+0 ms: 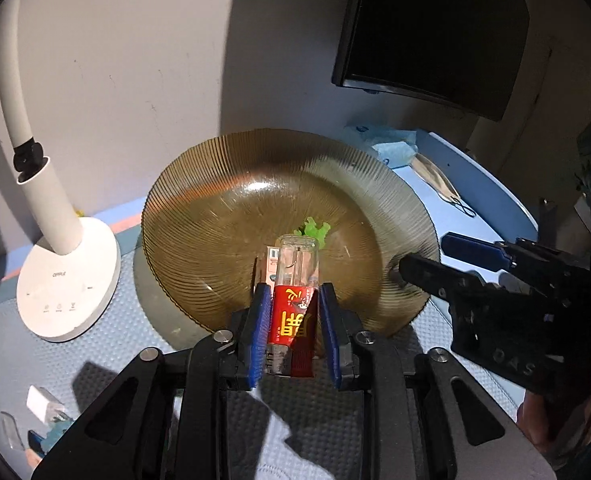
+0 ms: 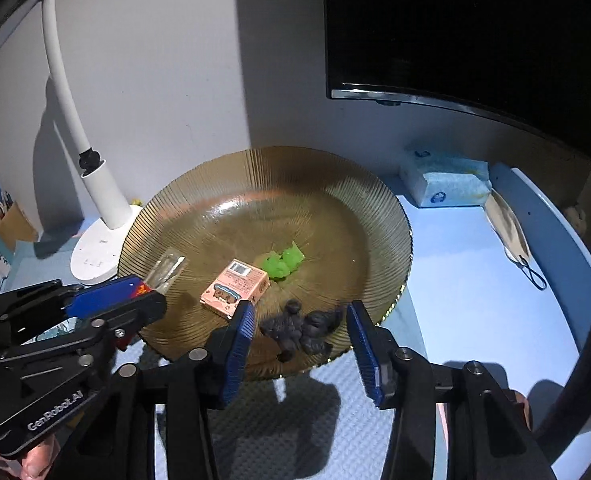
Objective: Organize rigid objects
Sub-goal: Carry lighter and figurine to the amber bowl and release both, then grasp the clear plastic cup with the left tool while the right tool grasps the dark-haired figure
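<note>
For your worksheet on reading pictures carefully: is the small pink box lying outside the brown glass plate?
No, the pink box lies inside the brown glass plate, beside a green piece near its middle.

On my feeds the plate reads amber-brown, see-through, with fine ribs fanning out across its rim. The lighter between the left tool's blue pads has a red wrap with yellow characters and a clear end. In the plate I see a salmon-pink box with a small white barcode patch, a bright green lump, and a black knobbly piece. The right tool is black too — same ridged blue pads. The surface is pale blue, with a dotted texture on the mat nearer me. The lamp is white with a black joint; the tissue pack is light blue, and the monitor is black.
</note>
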